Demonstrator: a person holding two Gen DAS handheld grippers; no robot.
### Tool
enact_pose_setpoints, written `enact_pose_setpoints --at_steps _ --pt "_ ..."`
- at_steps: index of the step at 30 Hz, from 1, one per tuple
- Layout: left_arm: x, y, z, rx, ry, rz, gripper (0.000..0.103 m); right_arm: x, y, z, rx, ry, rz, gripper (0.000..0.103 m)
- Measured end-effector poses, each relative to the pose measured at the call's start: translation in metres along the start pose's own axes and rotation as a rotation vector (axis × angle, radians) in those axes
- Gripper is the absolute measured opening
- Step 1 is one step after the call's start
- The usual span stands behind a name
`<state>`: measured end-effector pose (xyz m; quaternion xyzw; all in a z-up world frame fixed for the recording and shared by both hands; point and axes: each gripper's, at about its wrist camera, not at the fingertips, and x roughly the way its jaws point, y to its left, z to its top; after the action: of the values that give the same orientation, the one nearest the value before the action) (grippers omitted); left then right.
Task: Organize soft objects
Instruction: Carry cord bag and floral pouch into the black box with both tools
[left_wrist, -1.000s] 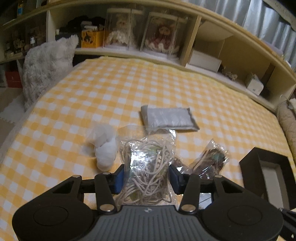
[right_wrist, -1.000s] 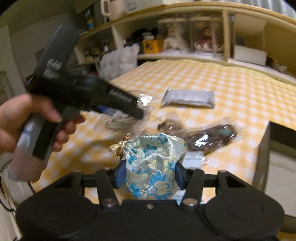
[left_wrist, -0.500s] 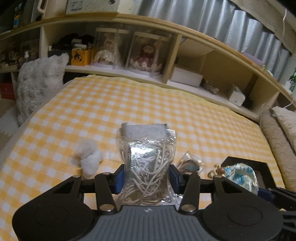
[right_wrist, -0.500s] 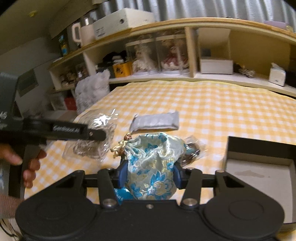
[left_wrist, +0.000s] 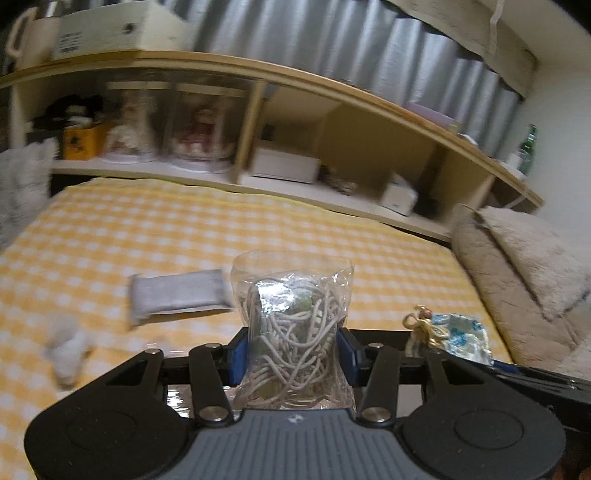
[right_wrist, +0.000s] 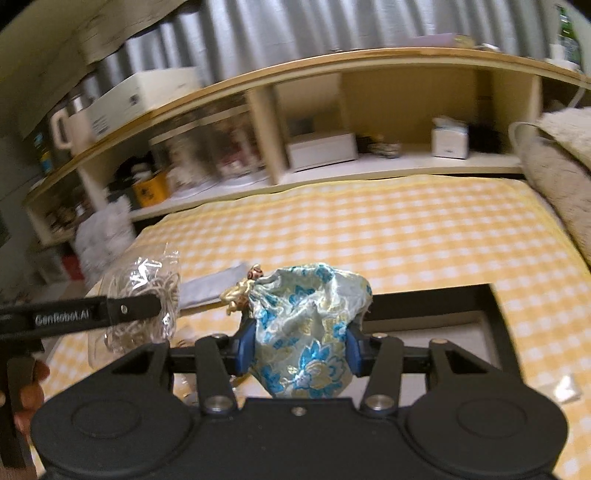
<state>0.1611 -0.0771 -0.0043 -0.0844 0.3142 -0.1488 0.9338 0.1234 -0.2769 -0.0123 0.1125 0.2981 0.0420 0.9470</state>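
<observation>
My left gripper (left_wrist: 291, 350) is shut on a clear plastic bag of white cord (left_wrist: 293, 332) and holds it above the yellow checked bed cover (left_wrist: 147, 229). My right gripper (right_wrist: 301, 350) is shut on a blue floral satin pouch (right_wrist: 306, 332) with a gold tie, held over a black box (right_wrist: 495, 314). The pouch also shows in the left wrist view (left_wrist: 458, 338), and the cord bag in the right wrist view (right_wrist: 144, 302). A grey flat pack (left_wrist: 177, 295) and a white fluffy ball (left_wrist: 70, 347) lie on the cover.
A wooden shelf unit (left_wrist: 295, 122) with doll cases and small boxes runs along the far side. A beige fluffy cushion (left_wrist: 524, 266) lies at the right. A grey fluffy pillow (right_wrist: 99, 236) stands at the far left of the bed.
Both grippers have risen and swung right with their loads. The left view now looks higher at the shelf, and the right gripper has moved closer over the black box.
</observation>
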Motion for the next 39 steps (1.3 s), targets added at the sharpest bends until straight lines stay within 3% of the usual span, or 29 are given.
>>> enact_pose_setpoints --at_steps 9,16,26,29,32,39 --pt "0.03 -0.054 -0.018 -0.007 0.077 -0.124 0.049 -0.011 -0.059 0.003 0.133 0.062 -0.076 0.05" --pt "0.056 -0.08 -0.036 -0.064 0.153 -0.18 0.049 -0.012 -0.092 -0.004 0.2 0.098 -0.125 0.05" --pt "0.078 -0.09 -0.052 -0.072 0.191 -0.148 0.051 0.013 -0.105 -0.013 0.243 0.18 -0.124 0.051" --pt "0.079 -0.089 -0.053 -0.068 0.2 -0.131 0.055 0.018 -0.105 -0.014 0.25 0.19 -0.12 0.052" --pt "0.078 -0.087 -0.055 -0.068 0.207 -0.133 0.065 0.024 -0.106 -0.014 0.259 0.208 -0.149 0.059" --pt "0.074 -0.088 -0.056 -0.05 0.217 -0.129 0.07 0.022 -0.113 -0.015 0.301 0.235 -0.158 0.068"
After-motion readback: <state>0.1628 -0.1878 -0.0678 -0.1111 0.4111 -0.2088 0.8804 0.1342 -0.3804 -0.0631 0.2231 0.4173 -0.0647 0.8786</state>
